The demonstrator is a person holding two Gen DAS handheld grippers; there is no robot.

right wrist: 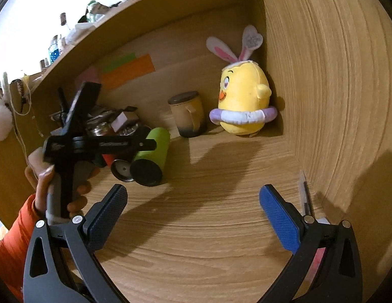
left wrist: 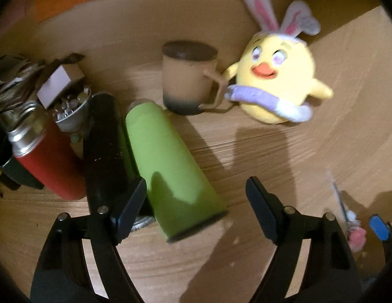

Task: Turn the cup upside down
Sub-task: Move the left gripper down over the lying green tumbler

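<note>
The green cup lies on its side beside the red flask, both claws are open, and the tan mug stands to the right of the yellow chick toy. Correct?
Not quite. The tan mug stands to the left of the yellow chick toy, as both wrist views show. The rest holds: the green cup lies on its side beside the red flask, and the left claw and right claw are open.

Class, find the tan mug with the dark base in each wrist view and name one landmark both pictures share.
Left wrist view: the tan mug stands upper centre, its handle toward the yellow chick plush.
Right wrist view: the mug stands centre, by the back wall, left of the plush.
Shared landmark: the lying green cup, nearer than the mug.
</note>
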